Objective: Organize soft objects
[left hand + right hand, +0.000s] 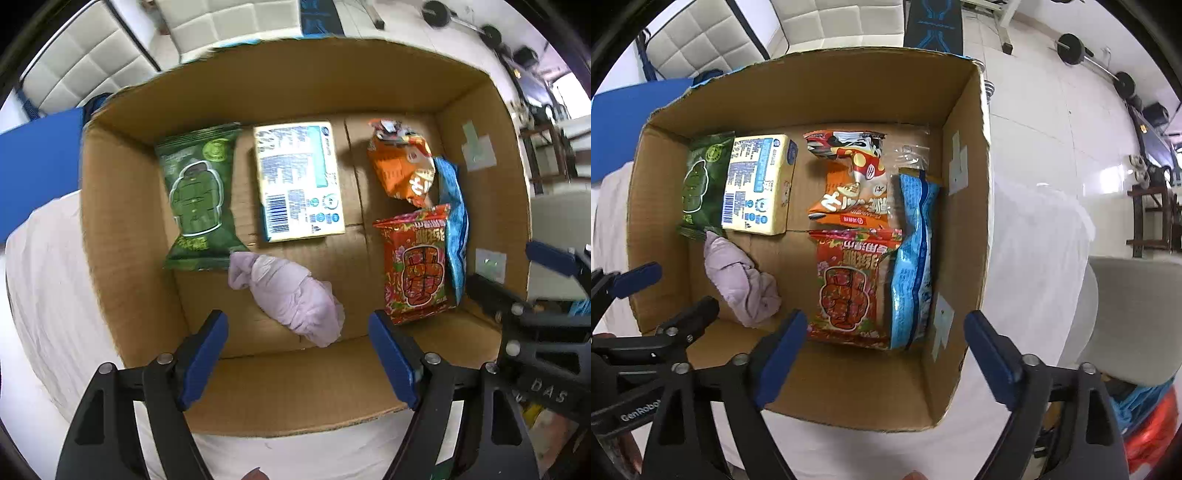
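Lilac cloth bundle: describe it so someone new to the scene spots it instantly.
Look inside the open cardboard box. On its floor, just below the green snack bag and the pale yellow carton, lies the lilac cloth bundle. It is the only crumpled fabric, plain and unprinted, among glossy printed packets.

White tiled floor [1045,122]; white quilted sofa [701,40] behind; barbell [1097,62] on floor; dark wooden stool [1152,221] right; bright daylight.

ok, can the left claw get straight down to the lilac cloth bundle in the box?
Probably yes: the left claw is open above the lilac cloth bundle, which lies uncovered on the cardboard box floor, apart from the packets.
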### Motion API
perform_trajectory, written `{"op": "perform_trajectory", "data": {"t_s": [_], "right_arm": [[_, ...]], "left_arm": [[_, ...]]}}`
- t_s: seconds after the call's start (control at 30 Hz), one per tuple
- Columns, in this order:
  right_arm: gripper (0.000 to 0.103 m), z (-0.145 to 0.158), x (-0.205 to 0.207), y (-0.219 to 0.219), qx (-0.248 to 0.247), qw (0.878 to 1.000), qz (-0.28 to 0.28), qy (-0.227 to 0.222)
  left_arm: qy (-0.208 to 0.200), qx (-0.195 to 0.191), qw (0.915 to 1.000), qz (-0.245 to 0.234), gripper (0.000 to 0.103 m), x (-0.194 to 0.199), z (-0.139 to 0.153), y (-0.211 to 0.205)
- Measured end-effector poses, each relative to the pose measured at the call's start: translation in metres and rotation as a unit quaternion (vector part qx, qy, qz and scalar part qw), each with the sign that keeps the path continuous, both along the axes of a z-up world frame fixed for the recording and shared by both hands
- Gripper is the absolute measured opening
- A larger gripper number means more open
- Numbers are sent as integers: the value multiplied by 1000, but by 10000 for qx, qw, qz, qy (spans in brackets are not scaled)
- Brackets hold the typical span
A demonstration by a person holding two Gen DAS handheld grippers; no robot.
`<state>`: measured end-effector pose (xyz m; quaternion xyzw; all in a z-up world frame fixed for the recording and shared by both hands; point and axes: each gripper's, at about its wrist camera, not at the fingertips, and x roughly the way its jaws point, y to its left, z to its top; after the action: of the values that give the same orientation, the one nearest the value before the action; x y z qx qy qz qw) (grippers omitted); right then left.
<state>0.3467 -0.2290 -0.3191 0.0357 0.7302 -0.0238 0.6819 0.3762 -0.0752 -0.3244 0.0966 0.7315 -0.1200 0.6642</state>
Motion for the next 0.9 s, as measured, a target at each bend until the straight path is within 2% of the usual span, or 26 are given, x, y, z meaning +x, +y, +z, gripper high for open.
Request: {"op": "perform_trajectory", "data": {"t_s": [0.07,0.13,0.27,0.53,0.8,0.9], "right_arm": [[95,2,-4,0,24,10000,-70,-55],[103,2,-9,0,62,9999,-133,-76],[103,5,-18,4,153,9996,-199,-150],[103,13,-27,15,48,9993,-224,-306],[103,21,-34,15,68,9984,-347,-431],[103,34,-41,16,83,9975,-377,-595]], "left_arm": [[-2,-36,9998,172,86,-3,3,8],[-65,-116,9993,359,94,-5,7,18],[-222,-222,9973,666,94,-12,19,36],[-562,-152,9938,952,94,-21,29,55],[-910,-32,9907,1007,94,-30,44,63],[-1070,-76,9886,1059,94,-36,57,66]]}}
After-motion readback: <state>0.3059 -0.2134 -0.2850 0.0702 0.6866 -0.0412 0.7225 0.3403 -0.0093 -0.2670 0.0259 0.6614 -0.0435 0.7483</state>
